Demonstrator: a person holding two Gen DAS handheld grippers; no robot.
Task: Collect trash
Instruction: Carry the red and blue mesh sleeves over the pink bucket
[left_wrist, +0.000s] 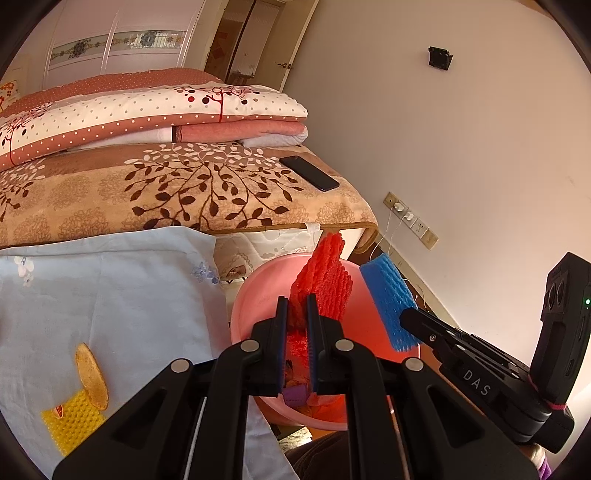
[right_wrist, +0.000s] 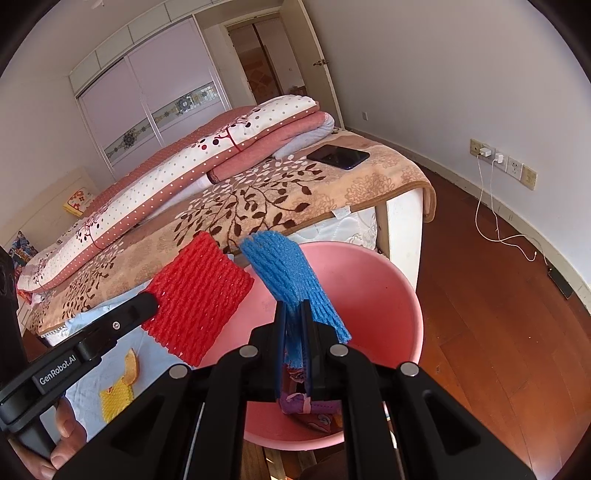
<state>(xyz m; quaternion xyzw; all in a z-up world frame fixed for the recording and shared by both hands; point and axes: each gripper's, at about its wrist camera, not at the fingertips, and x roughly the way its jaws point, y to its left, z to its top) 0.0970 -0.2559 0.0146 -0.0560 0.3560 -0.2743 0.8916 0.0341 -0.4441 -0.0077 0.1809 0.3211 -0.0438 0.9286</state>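
Below, the pink basin (right_wrist: 399, 295) sits off the bed's (right_wrist: 332, 192) corner. Left gripper (left_wrist: 297, 314) clamps the red net (left_wrist: 325, 284) and right gripper (right_wrist: 293, 317) clamps the blue net (right_wrist: 291, 280), both above the basin. Risk: a light net released off-centre may drift past the rim.

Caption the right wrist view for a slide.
Right gripper holds blue foam net over pink basin.
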